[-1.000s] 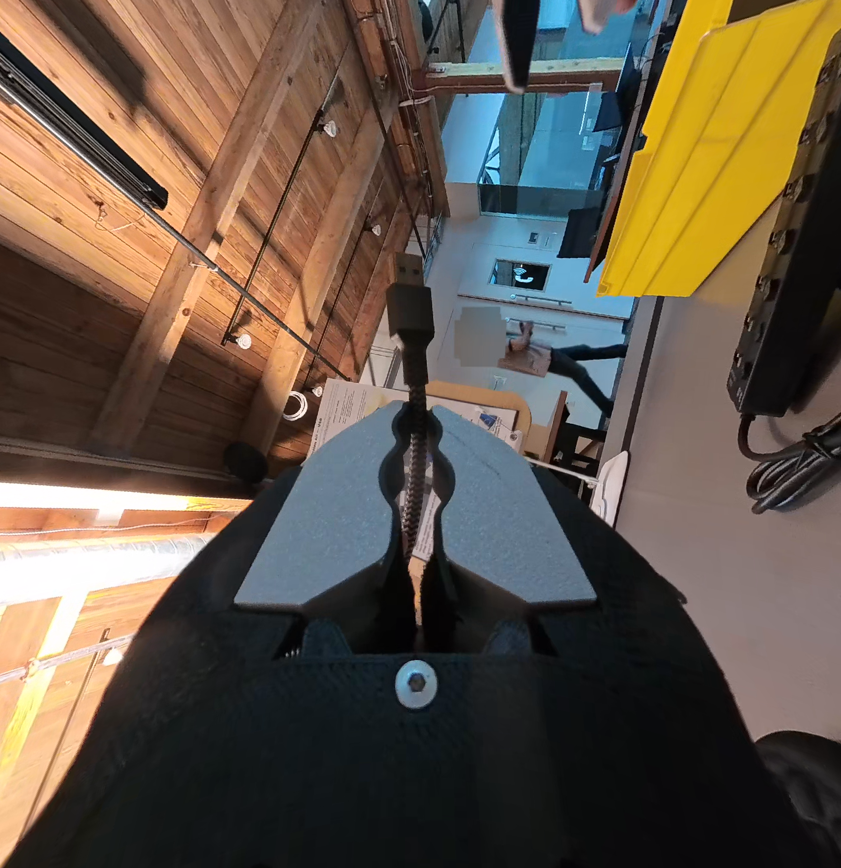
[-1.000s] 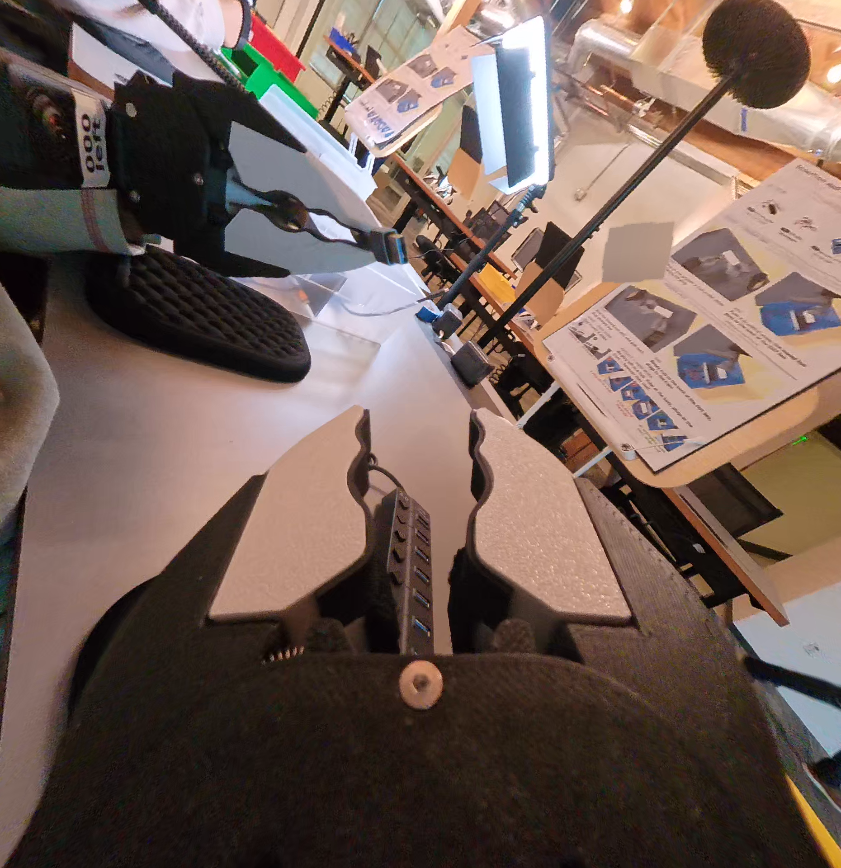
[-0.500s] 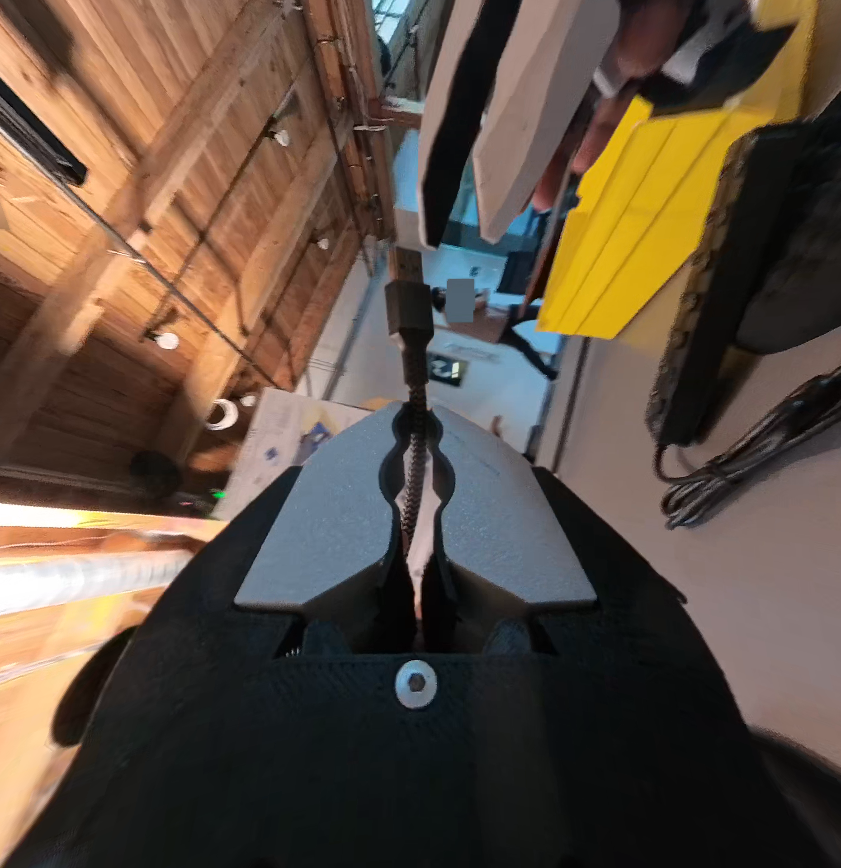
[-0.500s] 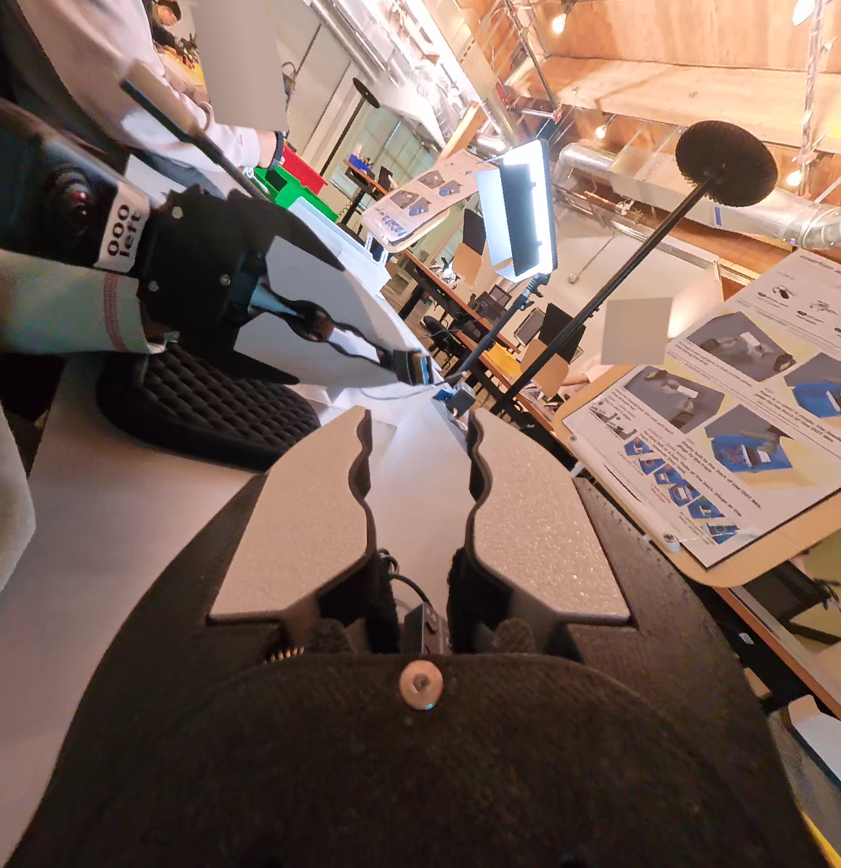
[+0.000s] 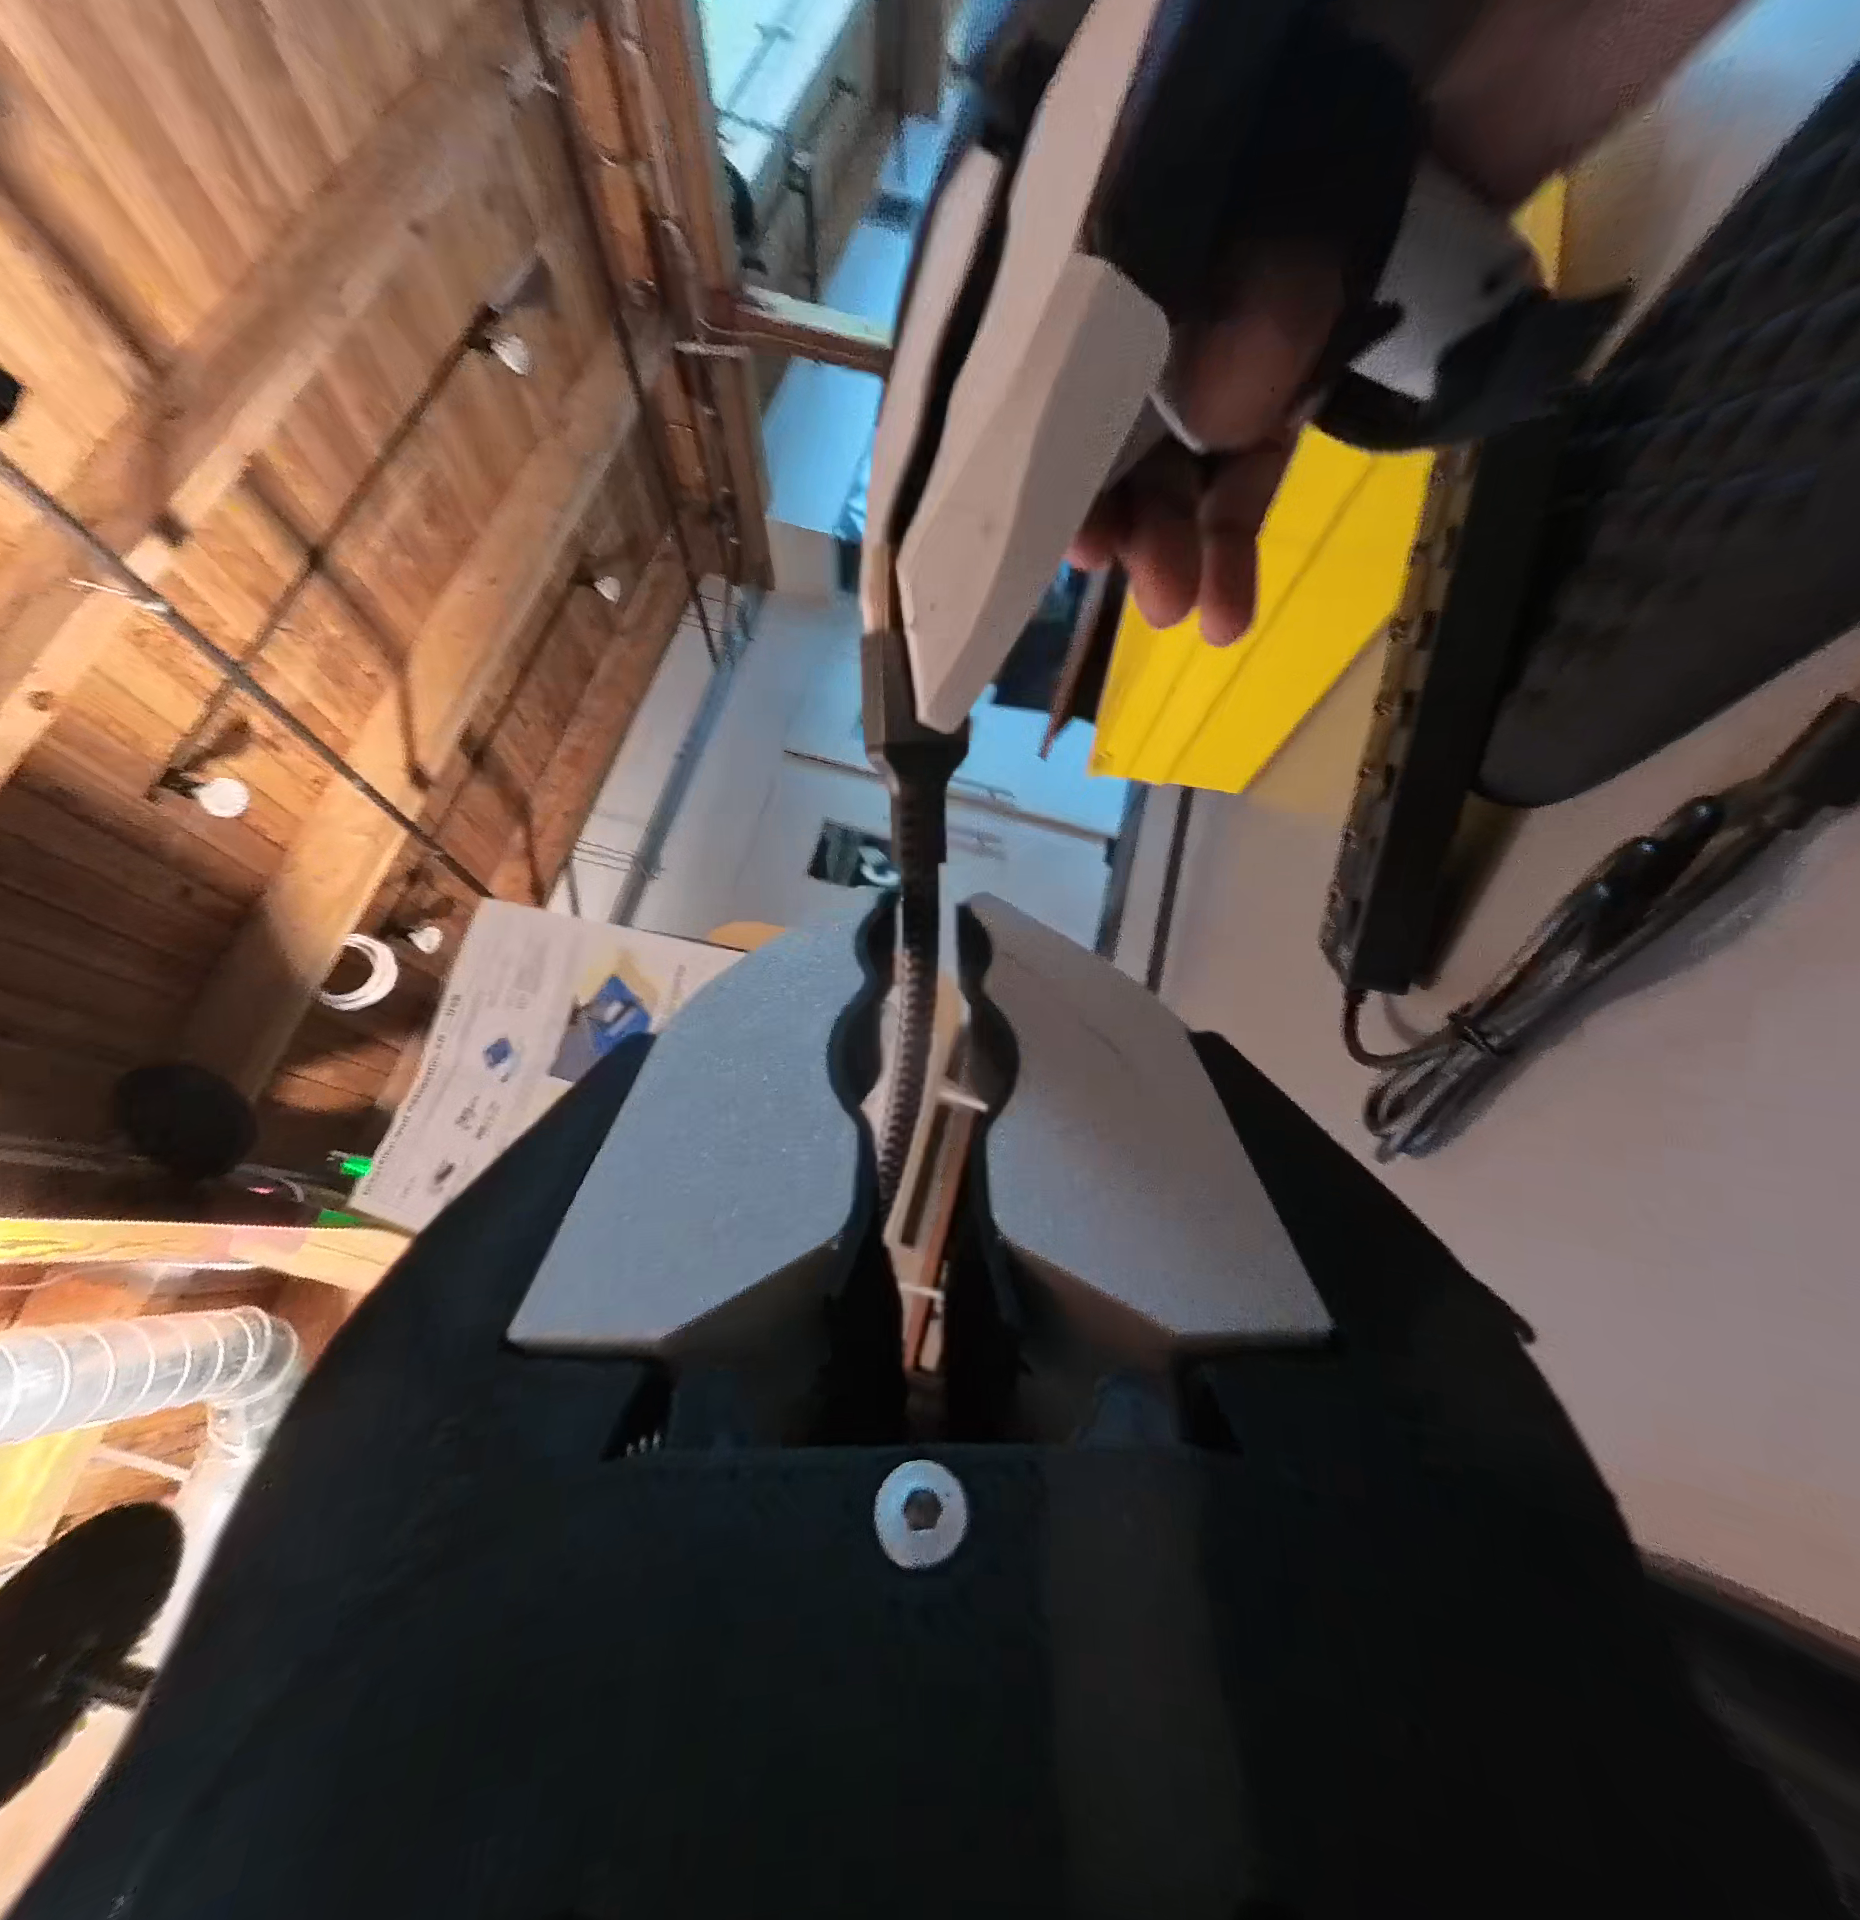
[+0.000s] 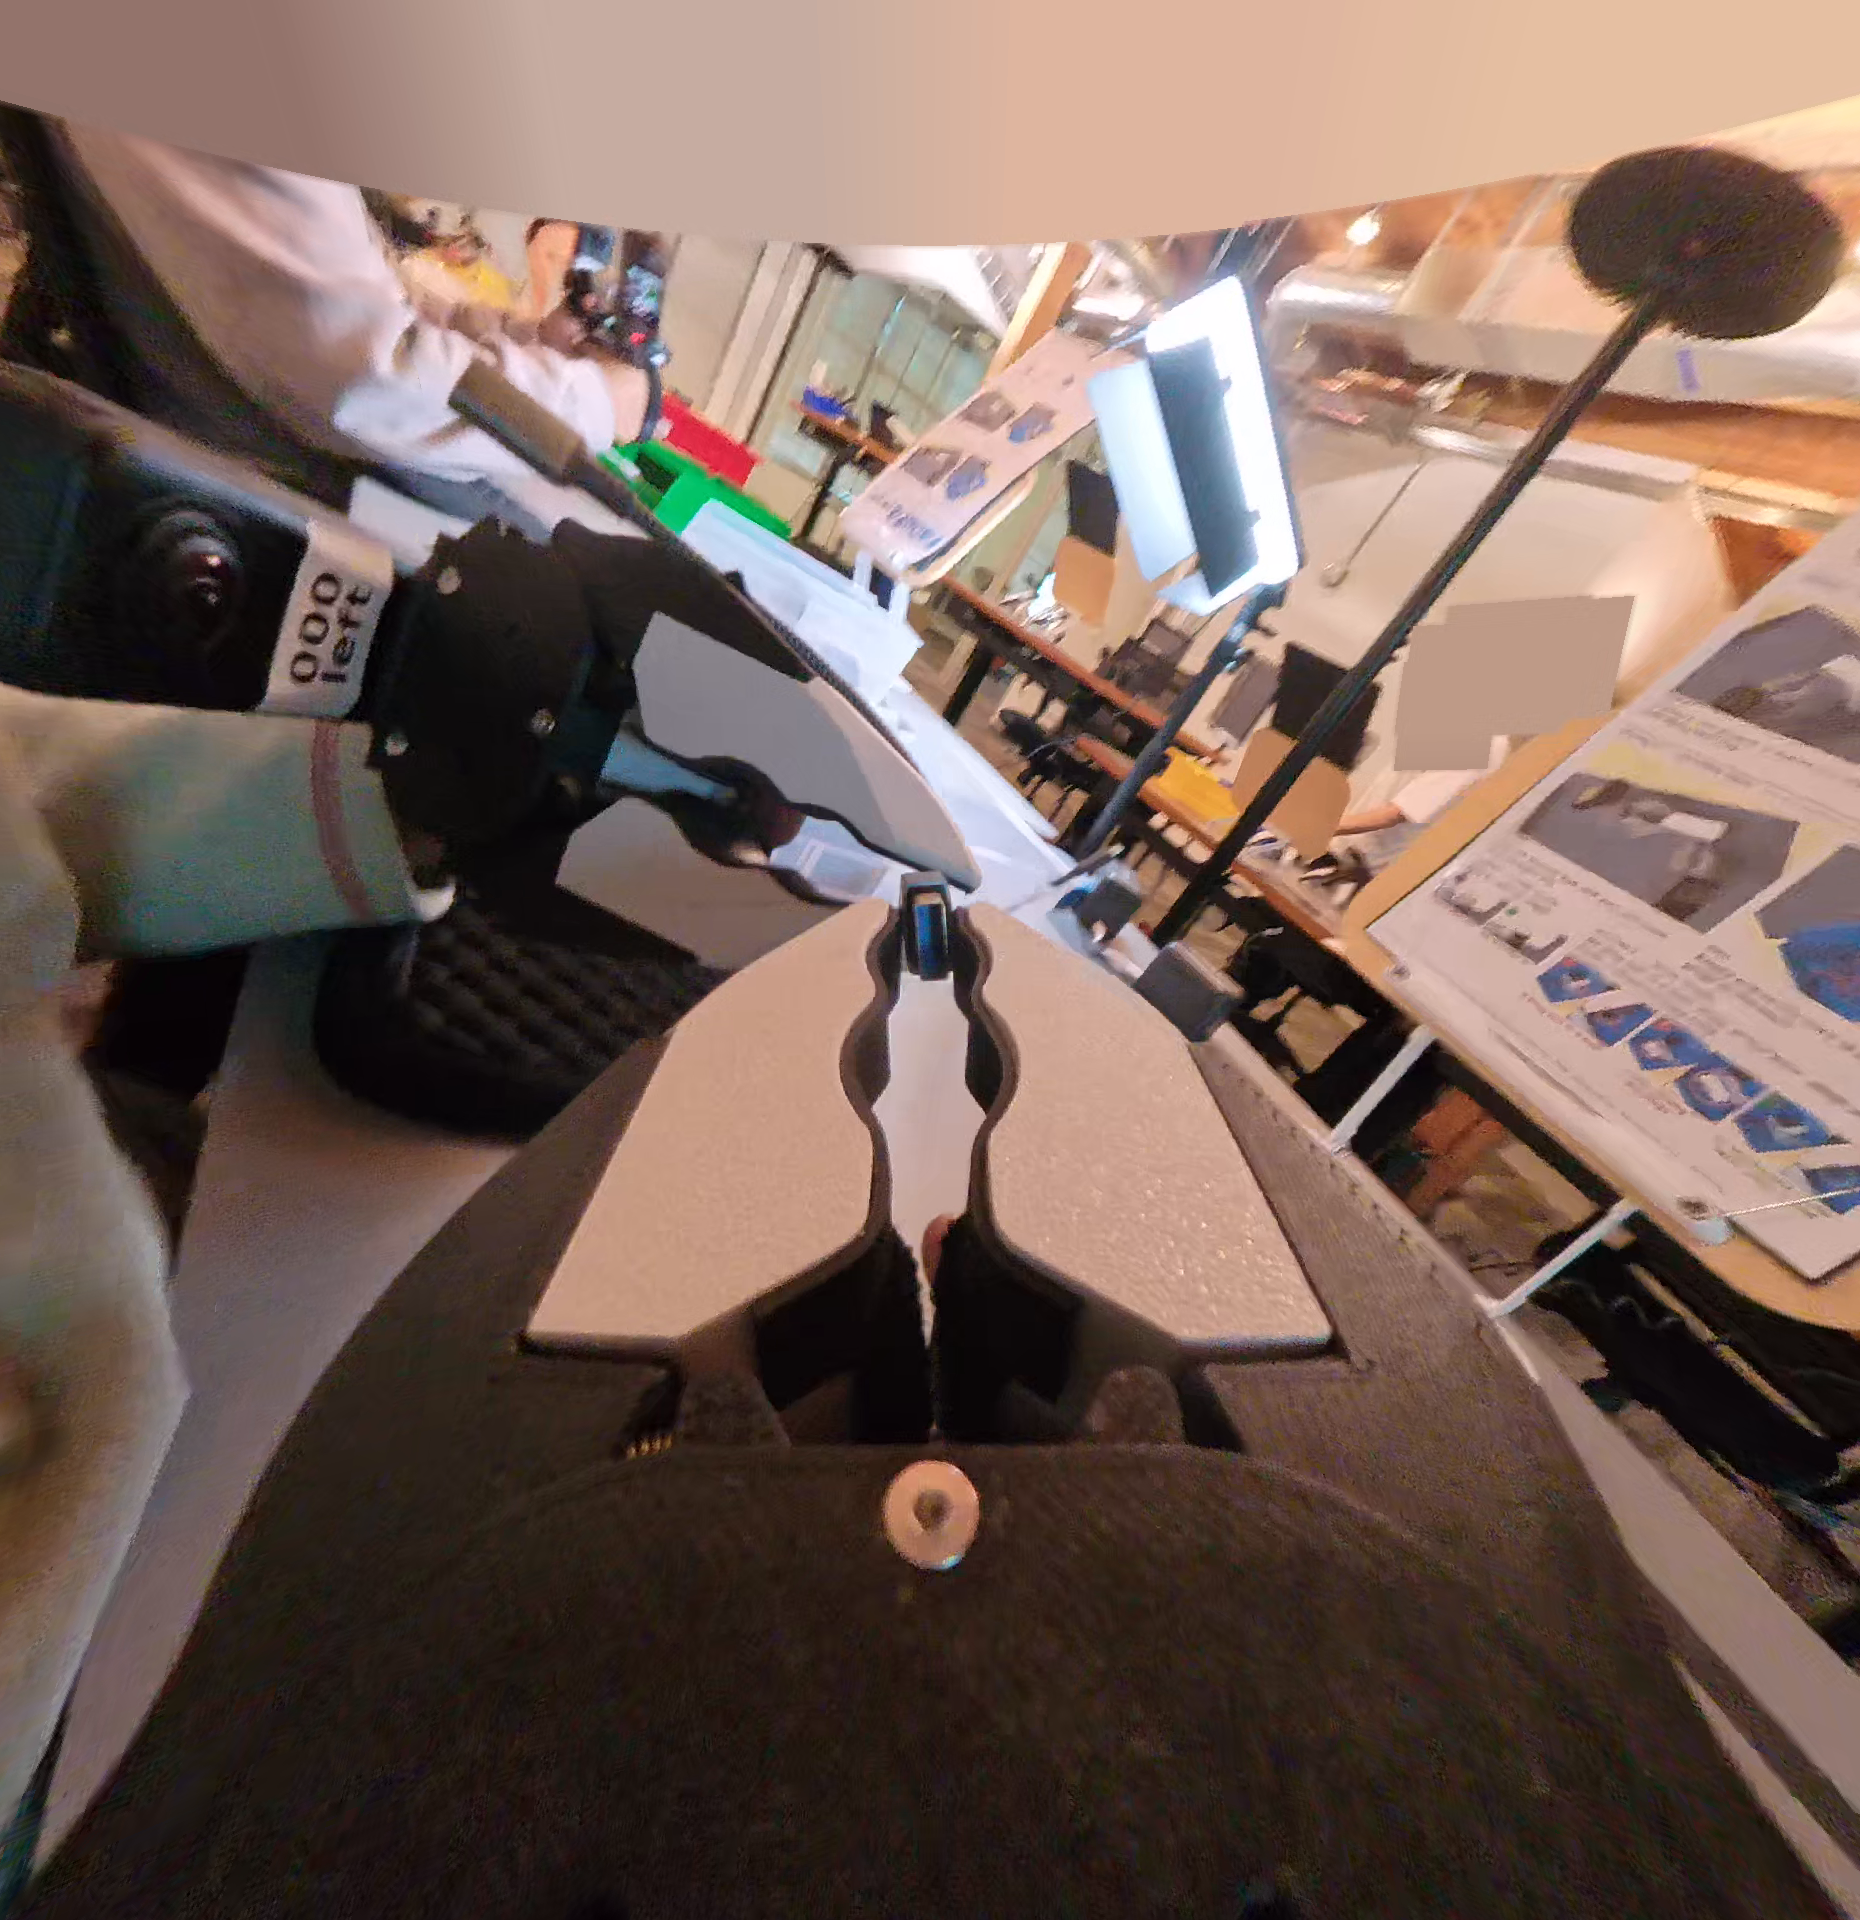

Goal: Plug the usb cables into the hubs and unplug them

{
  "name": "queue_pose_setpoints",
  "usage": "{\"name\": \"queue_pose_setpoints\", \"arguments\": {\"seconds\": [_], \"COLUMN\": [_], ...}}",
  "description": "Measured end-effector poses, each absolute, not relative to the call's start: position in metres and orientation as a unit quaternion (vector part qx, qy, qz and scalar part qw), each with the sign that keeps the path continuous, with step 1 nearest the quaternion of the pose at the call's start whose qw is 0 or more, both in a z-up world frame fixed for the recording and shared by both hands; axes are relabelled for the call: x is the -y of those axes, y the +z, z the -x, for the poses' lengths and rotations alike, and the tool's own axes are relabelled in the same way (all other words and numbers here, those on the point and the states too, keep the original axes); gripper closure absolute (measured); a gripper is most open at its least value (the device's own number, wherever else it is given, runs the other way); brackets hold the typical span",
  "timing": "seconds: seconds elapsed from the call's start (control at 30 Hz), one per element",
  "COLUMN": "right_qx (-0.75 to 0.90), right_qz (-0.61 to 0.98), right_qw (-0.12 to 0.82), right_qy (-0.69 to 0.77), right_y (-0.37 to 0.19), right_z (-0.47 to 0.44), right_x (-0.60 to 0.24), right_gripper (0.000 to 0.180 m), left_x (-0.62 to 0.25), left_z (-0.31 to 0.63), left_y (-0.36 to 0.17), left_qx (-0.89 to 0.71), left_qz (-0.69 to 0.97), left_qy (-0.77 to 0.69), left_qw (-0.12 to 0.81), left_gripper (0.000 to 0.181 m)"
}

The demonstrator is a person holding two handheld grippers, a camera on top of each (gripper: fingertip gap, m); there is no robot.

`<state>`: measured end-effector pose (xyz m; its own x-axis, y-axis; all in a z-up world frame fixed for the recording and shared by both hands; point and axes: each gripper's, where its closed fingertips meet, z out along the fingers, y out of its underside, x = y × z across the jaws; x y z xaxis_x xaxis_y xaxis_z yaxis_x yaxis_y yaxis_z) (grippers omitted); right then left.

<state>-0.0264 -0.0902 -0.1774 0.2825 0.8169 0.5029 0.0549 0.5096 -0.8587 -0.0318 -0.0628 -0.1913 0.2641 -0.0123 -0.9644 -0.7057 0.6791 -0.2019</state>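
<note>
My left gripper [image 5: 915, 914] is shut on a black braided USB cable [image 5: 910, 997], held in the air; the cable runs up between its fingers. The plug [image 5: 884, 686] at the cable's end sits between the fingertips of my right gripper, which reaches in from the top of the left wrist view. In the right wrist view my right gripper [image 6: 928, 920] is shut on the plug [image 6: 926, 935], whose blue insert shows at the tips. The left gripper's fingers [image 6: 780, 748] reach in from the left. The black USB hub [image 5: 1414, 727] lies on the table, well to the right of both grippers.
A bundled black cable [image 5: 1528, 987] lies on the grey table [image 5: 1580, 1299] beside the hub. A black mesh pad [image 5: 1684, 468] and a yellow bin [image 5: 1269, 644] are behind it. In the right wrist view an instruction board [image 6: 1684, 987] and a lamp [image 6: 1196, 468] stand to the right.
My right gripper lifted away from the hub, came up to the plug and closed on it. My left gripper kept its hold on the cable and tilted a little.
</note>
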Motion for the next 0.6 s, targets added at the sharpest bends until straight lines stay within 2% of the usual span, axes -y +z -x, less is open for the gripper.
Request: {"name": "queue_pose_setpoints", "arguments": {"seconds": [0.1,0.2,0.33,0.5,0.6], "right_qx": [0.508,0.504,0.430,0.252,0.211], "right_qz": [0.387,0.389,0.448,0.490,0.507], "right_qw": [0.739,0.747,0.706,0.569,0.518], "right_qy": [0.212,0.193,0.340,0.610,0.656], "right_y": [-0.171,-0.175,-0.175,-0.171,-0.180], "right_z": [0.048,0.062,0.054,0.029,0.027], "right_x": [0.097,0.100,0.087,0.062,0.053], "right_gripper": [0.170,0.171,0.171,0.172,0.171], "left_x": [0.069,0.072,0.072,0.077,0.076], "left_z": [0.046,0.059,0.065,0.052,0.045], "left_y": [-0.178,-0.170,-0.170,-0.170,-0.172], "left_qx": [-0.538,-0.528,-0.533,-0.536,-0.535], "left_qz": [0.309,0.311,0.304,0.304,0.321], "left_qy": [0.216,0.202,0.206,0.169,0.141], "left_qw": [0.753,0.765,0.762,0.770,0.768], "left_gripper": [0.149,0.137,0.127,0.123,0.123]}}
